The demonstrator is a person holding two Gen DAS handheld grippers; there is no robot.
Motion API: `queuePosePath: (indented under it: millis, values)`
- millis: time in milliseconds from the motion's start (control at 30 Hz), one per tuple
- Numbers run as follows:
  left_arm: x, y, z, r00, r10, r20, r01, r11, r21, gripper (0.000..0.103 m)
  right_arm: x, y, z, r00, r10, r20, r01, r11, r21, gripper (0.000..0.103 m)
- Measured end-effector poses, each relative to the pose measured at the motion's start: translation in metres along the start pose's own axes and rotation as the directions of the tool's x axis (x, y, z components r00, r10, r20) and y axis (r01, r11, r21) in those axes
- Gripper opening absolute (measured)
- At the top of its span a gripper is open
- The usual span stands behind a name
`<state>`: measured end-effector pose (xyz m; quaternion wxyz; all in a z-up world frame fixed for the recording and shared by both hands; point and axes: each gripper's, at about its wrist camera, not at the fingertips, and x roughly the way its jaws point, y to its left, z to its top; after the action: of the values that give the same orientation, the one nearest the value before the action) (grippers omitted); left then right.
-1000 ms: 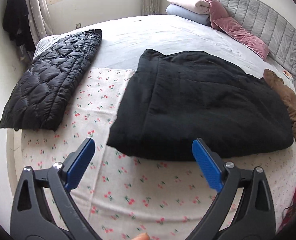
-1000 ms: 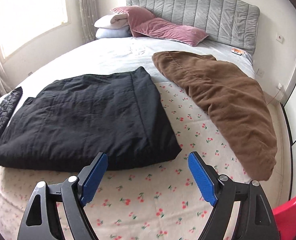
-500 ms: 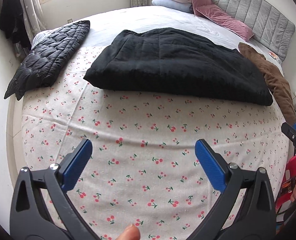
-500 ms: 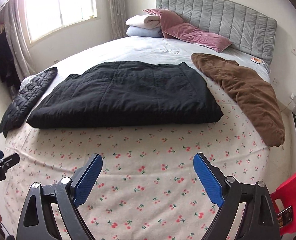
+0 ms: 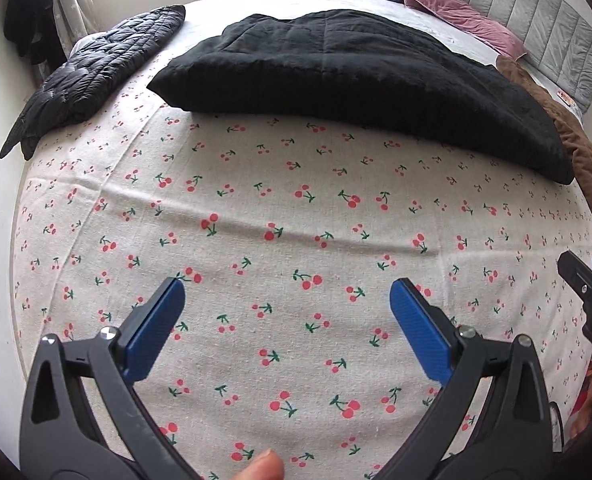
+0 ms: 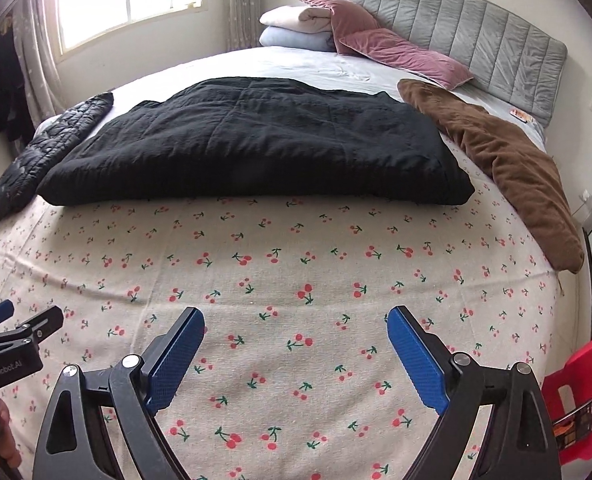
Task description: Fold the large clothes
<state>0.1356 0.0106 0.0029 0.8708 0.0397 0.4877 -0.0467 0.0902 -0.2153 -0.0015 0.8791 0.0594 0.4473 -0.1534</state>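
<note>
My left gripper [image 5: 287, 305] and right gripper [image 6: 296, 330] hang spread, empty over the cherry sheet [image 6: 296, 280]; I risk pinching sheet instead of the black quilted garment [image 6: 255, 144].

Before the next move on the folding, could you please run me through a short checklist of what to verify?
1. Left tool open and empty: ok, only the cherry-print sheet shows between its pads.
2. Right tool open and empty: ok; its jaws have just been opening, with nothing between them.
3. Black garment lying folded on the bed: ok, apart from both tools.
4. Brown garment folded: not ok, it lies loose along the bed's edge.
5. Quilted black jacket folded: cannot tell, only part shows.
6. Sheet flat for folding: not ok, a crease runs across it.
</note>
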Motion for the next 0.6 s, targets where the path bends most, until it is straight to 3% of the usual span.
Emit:
queuePosePath:
  millis: [600]
  values:
    - [-0.011,-0.013,-0.008,1.000,-0.023,0.019,0.022,0.999,0.039,0.102,0.000,0.013,-0.009,0.999,0.028,-0.017,-0.028,0.999,-0.017,0.094]
